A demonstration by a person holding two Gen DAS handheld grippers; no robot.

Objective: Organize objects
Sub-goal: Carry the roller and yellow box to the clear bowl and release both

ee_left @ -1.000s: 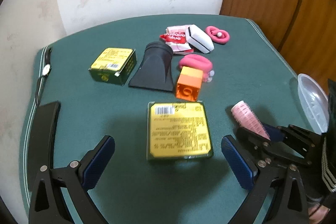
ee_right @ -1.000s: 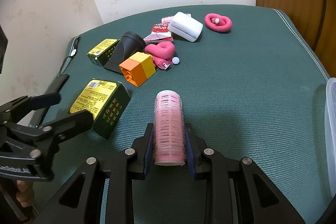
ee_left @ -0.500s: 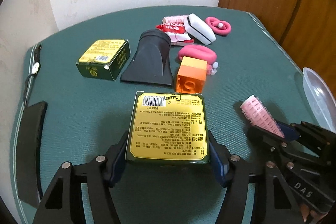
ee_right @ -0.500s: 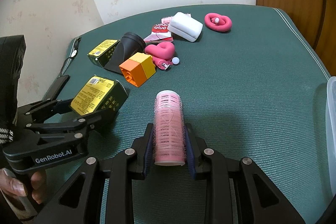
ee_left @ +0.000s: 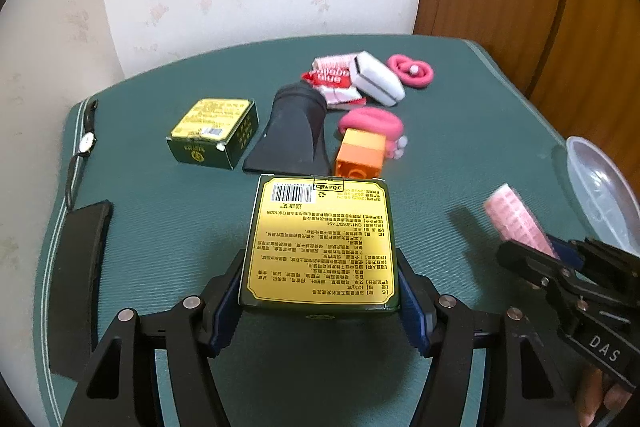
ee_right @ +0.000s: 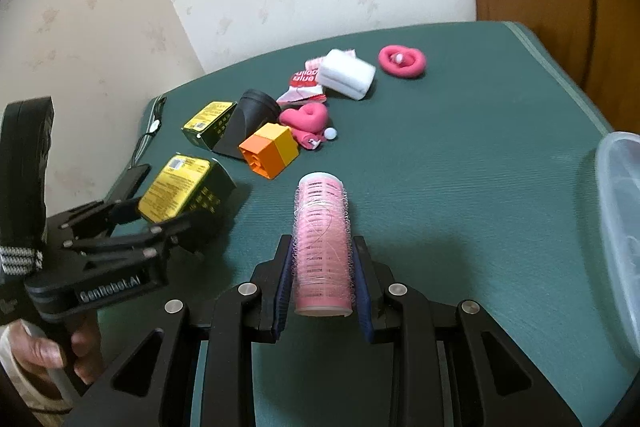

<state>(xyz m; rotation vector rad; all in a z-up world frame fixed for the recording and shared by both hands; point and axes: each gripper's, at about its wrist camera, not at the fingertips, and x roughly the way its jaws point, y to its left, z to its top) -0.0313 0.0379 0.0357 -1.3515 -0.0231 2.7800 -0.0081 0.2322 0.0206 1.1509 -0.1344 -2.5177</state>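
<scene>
Because both claws are already loaded, the green desk (ee_left: 460, 131) reads as a sorting job half begun, with most of the clutter bunched toward the far side and the near stretch bare, which leaves room to work. At the right edge sits a clear plastic tub (ee_right: 618, 227); my guess is that it is where the gathered bits are meant to go, though nothing shows in it that I can make out.

Next in size, the left claw (ee_left: 320, 301) is clamped on a yellow-labelled tin (ee_left: 322, 243), its blue pads (ee_left: 226, 303) pressing the two long sides near the closer end. Its jaws have just been closing, and the tin is squarely between them. Held flat with the label up, it looks to me secure enough to carry; whether it has left the desk I cannot tell.

A matching tin (ee_left: 214, 133) lies farther back beside a black nozzle (ee_left: 292, 131), so pairing the two seems a fair aim.

Smaller again, the right claw (ee_right: 323, 283) grips a pink hair roller (ee_right: 323, 247) lengthwise, pads on its bristly flanks and the roller pointing forward, near the tub.

An orange block (ee_right: 270, 155) waits untouched.
</scene>
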